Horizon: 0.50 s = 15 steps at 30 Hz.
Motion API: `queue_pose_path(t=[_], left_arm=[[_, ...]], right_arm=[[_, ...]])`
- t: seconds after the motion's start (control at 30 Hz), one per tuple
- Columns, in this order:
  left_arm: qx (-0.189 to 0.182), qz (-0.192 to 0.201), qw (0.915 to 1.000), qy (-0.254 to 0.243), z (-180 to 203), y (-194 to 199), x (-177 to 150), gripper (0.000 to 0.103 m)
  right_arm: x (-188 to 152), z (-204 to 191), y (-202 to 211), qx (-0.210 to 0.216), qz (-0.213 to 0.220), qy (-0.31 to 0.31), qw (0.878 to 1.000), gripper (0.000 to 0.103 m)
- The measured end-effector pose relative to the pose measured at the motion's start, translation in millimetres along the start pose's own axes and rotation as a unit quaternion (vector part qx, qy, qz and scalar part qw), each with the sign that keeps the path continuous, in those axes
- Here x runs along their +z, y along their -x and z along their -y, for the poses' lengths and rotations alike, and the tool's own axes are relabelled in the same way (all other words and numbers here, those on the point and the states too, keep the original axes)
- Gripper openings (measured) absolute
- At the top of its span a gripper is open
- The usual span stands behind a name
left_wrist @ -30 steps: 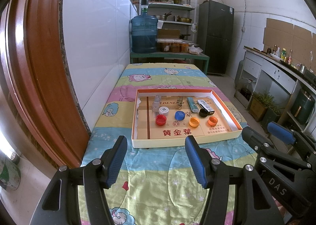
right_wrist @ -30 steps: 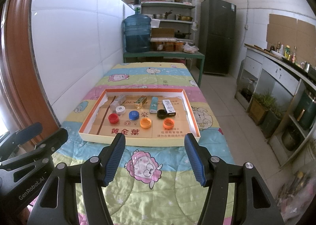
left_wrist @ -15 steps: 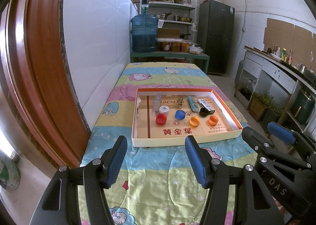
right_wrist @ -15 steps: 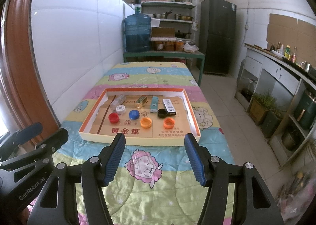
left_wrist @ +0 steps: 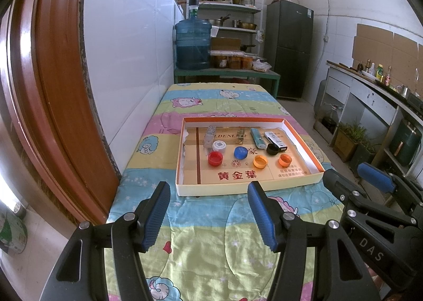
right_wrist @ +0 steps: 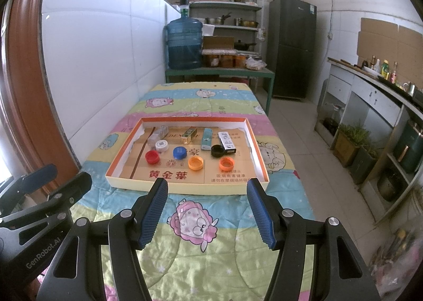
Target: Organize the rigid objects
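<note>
A shallow cardboard tray (left_wrist: 224,190) (right_wrist: 185,186) with an orange rim lies on a cartoon-print quilt. Inside lie a red cap (left_wrist: 215,158) (right_wrist: 152,156), a white cap (left_wrist: 219,146), a blue cap (left_wrist: 240,152) (right_wrist: 179,152), two orange caps (left_wrist: 260,161) (right_wrist: 226,163), a black cap (left_wrist: 272,149), a clear lighter (right_wrist: 158,134), a gold lighter (right_wrist: 189,134), a teal lighter (left_wrist: 257,138) and a white-and-black lighter (right_wrist: 227,142). My left gripper (left_wrist: 208,212) hangs open short of the tray's near wall. My right gripper (right_wrist: 207,209) is open too, beside it, nothing between its fingers.
A white tiled wall (left_wrist: 124,63) and a brown door frame (left_wrist: 60,89) run along the quilt's left side. Behind the quilt stands a green table with a blue water jug (left_wrist: 193,46), then shelves and a dark fridge (left_wrist: 289,50). Floor, a counter and potted plants lie to the right.
</note>
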<state>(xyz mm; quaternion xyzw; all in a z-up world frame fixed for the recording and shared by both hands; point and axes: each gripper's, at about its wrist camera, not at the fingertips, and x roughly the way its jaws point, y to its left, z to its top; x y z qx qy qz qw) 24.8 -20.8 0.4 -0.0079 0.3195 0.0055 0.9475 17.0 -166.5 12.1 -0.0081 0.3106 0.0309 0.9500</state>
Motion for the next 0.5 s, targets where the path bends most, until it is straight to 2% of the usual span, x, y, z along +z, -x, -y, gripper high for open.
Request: queue_pose_path(t=[0.5], left_arm=[[-0.001,0.004,1.0,0.001,1,3,-11,0.061]], right_arm=[[0,0,0,0.0,0.0,0.0,1.0,0.064]])
